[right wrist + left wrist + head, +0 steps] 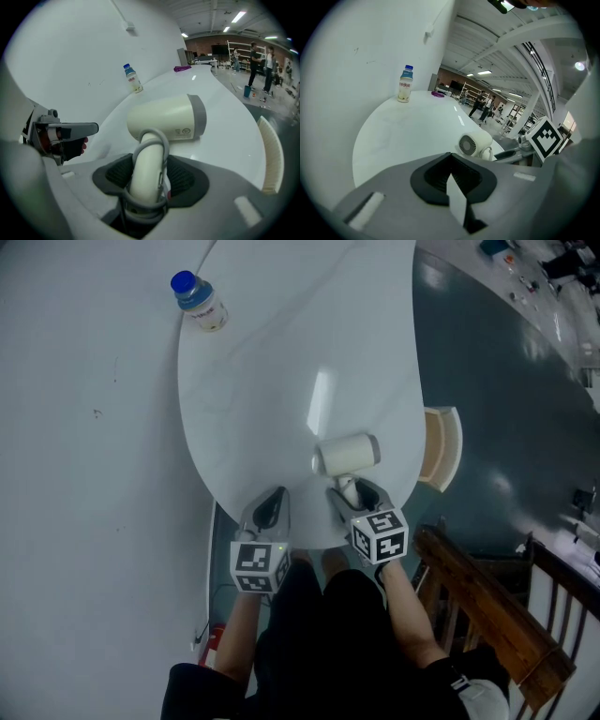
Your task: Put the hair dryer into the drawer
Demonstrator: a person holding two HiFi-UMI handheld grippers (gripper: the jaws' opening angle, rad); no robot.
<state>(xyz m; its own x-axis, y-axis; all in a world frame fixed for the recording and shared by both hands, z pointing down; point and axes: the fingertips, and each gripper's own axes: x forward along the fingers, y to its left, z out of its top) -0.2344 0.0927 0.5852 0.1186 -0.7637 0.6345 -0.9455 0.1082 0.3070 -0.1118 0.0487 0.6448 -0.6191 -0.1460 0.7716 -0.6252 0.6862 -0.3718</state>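
The cream hair dryer (347,453) lies on the white oval table (281,362) near its front edge, handle toward me and cord looped round the handle. My right gripper (354,487) straddles that handle (149,164): the pads sit close on both sides, and I see no firm press. In the left gripper view the dryer (473,143) shows its rear grille. My left gripper (275,495) rests just left of it, jaws together and empty (451,157). A curved cream-fronted drawer (441,451) stands out from the table's right edge.
A small bottle with a blue cap (199,302) stands at the table's far left by the white wall. A wooden chair (487,615) is at my right. The drawer front (272,154) curves along the table's right side. People stand far off in the hall.
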